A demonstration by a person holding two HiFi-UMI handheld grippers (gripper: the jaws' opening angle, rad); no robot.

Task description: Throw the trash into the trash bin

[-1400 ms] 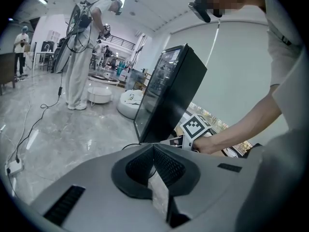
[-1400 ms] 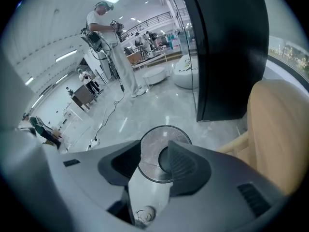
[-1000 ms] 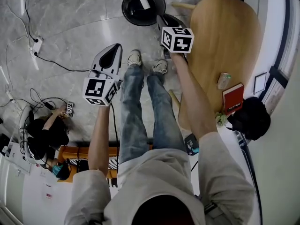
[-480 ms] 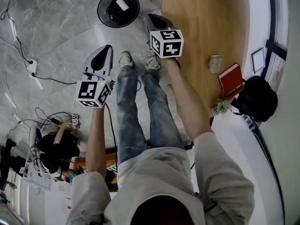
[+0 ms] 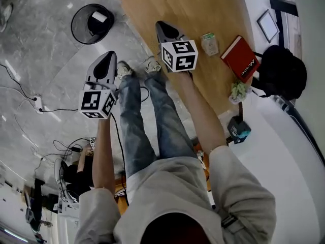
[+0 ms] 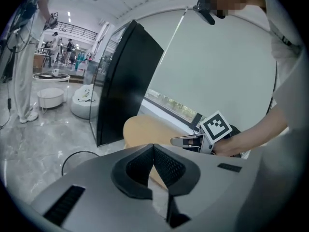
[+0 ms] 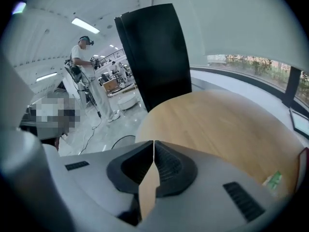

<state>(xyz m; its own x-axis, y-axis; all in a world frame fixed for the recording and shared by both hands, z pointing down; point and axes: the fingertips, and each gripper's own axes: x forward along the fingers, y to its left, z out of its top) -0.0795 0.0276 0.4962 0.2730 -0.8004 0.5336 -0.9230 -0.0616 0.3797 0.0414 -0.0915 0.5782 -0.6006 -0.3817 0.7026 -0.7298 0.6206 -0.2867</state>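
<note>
No word or number can be read for certain. The red book (image 5: 239,58), lying on the table (image 5: 152,1) to the right of the right gripper (image 5: 161,27), carries a line of white lettering too small to make out, and the print on the green-and-white carton (image 5: 208,43) between book and gripper is equally illegible. The cube (image 5: 179,55) on the right gripper and the cube (image 5: 96,103) on the left gripper (image 5: 108,56) bear only black-and-white square marker patterns, no letters

both arms are stretched forward and down, the left arm (image 5: 104,151) nearly straight and the right arm (image 5: 203,117) reaching further ahead. the left gripper (image 5: 108,56) tilts downward, its jaws pressed together with nothing between them. the right gripper (image 5: 162,26) also points down, jaws closed and empty.
</note>
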